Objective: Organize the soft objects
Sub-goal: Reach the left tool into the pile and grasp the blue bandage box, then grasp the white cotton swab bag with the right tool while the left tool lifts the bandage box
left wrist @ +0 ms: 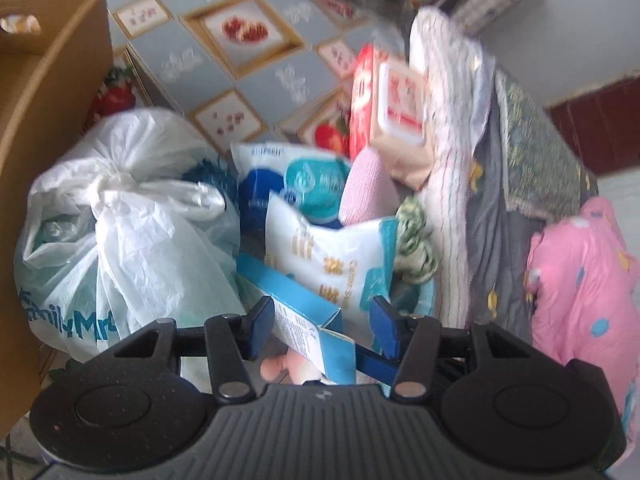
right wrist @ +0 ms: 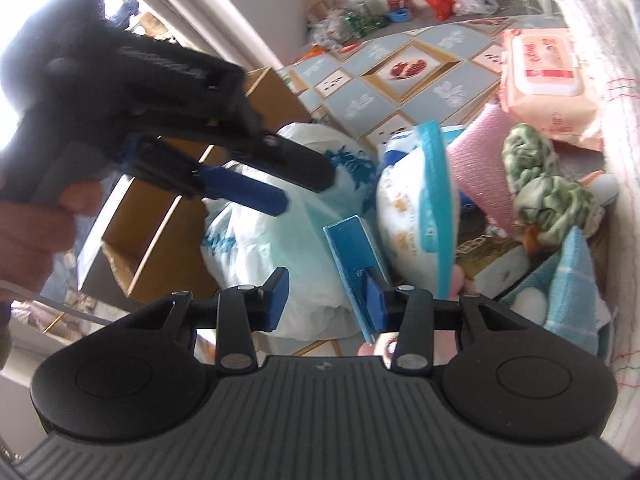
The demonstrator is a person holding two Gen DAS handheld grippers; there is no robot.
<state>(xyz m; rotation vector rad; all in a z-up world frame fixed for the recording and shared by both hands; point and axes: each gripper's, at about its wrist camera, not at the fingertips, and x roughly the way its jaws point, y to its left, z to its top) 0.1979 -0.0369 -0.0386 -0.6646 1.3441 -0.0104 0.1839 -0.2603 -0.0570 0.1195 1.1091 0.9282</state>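
Your right gripper point(right wrist: 326, 300) stands spread, its right pad touching the blue box point(right wrist: 352, 256). Your left gripper point(right wrist: 300, 188) hangs over the white plastic bag point(right wrist: 272, 248), beside the cardboard box point(right wrist: 160, 232).

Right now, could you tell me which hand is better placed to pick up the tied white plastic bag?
Left, probably. The left gripper hangs open just over the plastic bag, while the right gripper, also open, sits at the blue box.
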